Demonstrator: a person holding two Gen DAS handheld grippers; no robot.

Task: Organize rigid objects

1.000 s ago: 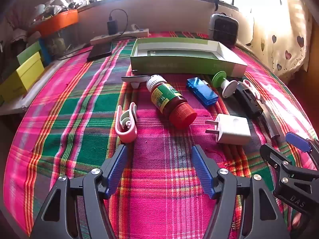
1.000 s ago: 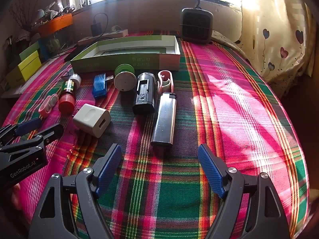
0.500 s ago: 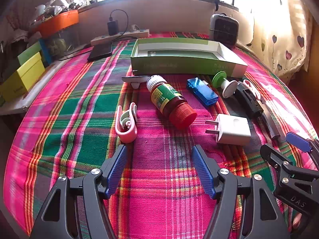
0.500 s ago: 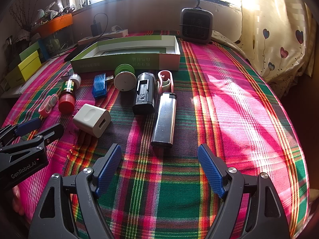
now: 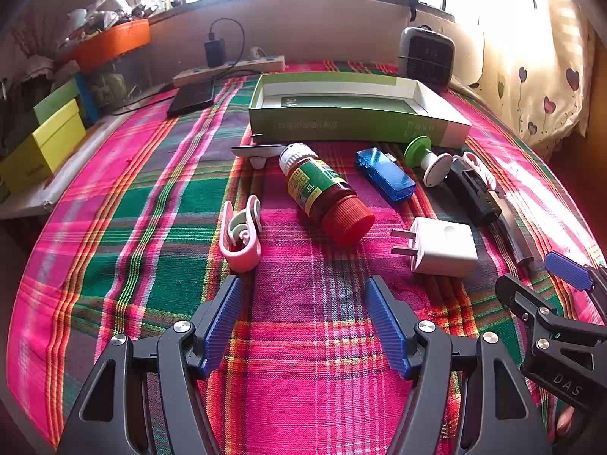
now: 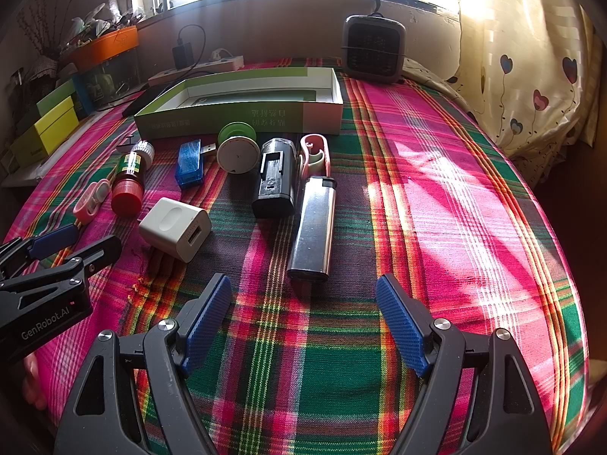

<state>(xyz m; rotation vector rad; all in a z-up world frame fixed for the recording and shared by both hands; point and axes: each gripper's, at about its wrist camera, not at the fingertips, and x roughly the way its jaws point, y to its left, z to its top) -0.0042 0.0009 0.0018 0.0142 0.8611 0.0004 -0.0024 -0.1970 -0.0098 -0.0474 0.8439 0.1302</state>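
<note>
Small objects lie in a row on the plaid cloth before an open green box (image 5: 356,125) (image 6: 242,113): a pink clip (image 5: 242,235), a red-capped bottle (image 5: 324,193) (image 6: 128,178), a blue USB stick (image 5: 385,179) (image 6: 189,163), a green-and-white spool (image 5: 428,161) (image 6: 237,148), a white charger (image 5: 442,246) (image 6: 176,233), a black battery block (image 6: 275,178), a second pink clip (image 6: 315,151), a silver lighter (image 6: 313,227). My left gripper (image 5: 303,295) is open and empty, short of the bottle. My right gripper (image 6: 303,292) is open and empty, just short of the lighter.
A small grey heater (image 6: 373,51) stands at the back by the wall. A power strip (image 5: 231,70) and a dark phone (image 5: 191,96) lie at the back left. Yellow and green boxes (image 5: 41,144) sit off the left edge. A curtain (image 6: 531,57) hangs on the right.
</note>
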